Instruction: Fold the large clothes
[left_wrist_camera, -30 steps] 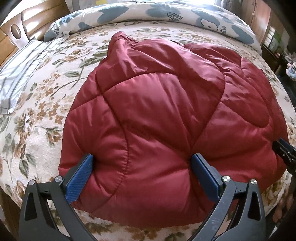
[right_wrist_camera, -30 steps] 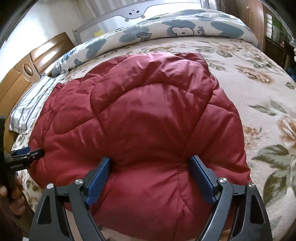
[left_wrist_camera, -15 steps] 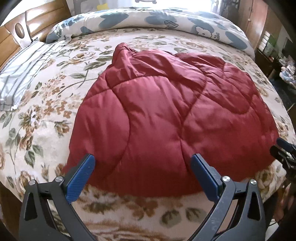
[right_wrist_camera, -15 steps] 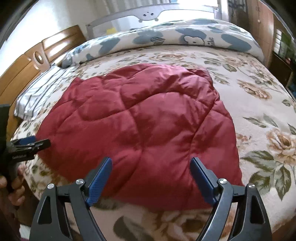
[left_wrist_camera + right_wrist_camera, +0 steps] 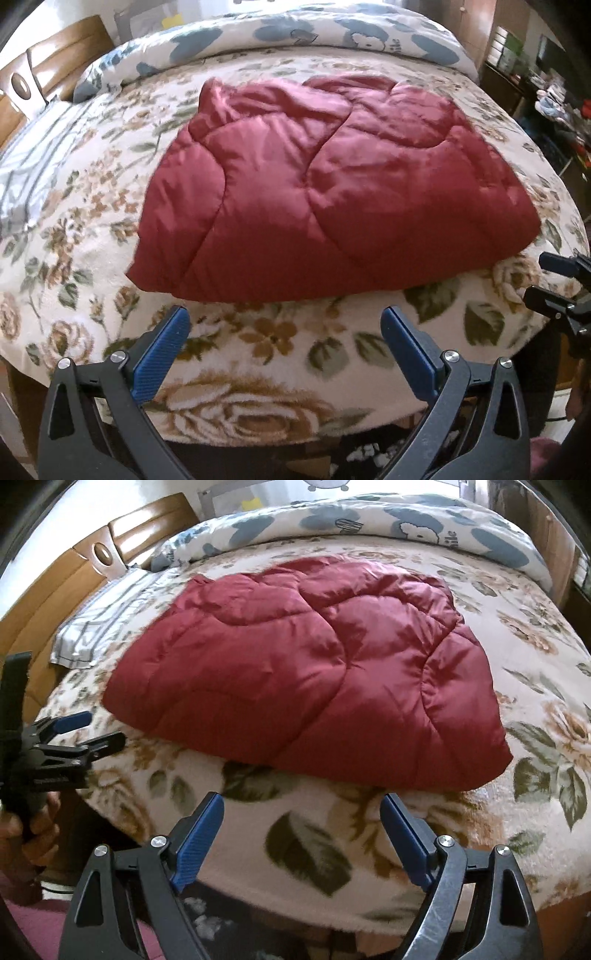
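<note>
A dark red quilted padded garment (image 5: 325,192) lies folded into a thick flat bundle on the floral bed cover (image 5: 258,354); it also shows in the right wrist view (image 5: 314,672). My left gripper (image 5: 284,328) is open and empty, held above the bed's near edge, short of the garment's front hem. My right gripper (image 5: 303,812) is open and empty, likewise back from the hem. The right gripper shows at the right edge of the left wrist view (image 5: 554,280), and the left gripper at the left edge of the right wrist view (image 5: 85,731).
A blue-and-white patterned duvet (image 5: 332,33) is rolled along the far side of the bed. A striped pillow (image 5: 96,620) lies by the wooden headboard (image 5: 66,572) at the left. Cluttered furniture (image 5: 554,96) stands at the right. The floor lies below the near edge.
Both grippers have drawn back from the garment's front hem, toward and past the bed's near edge, staying open. The garment rests where it was left.
</note>
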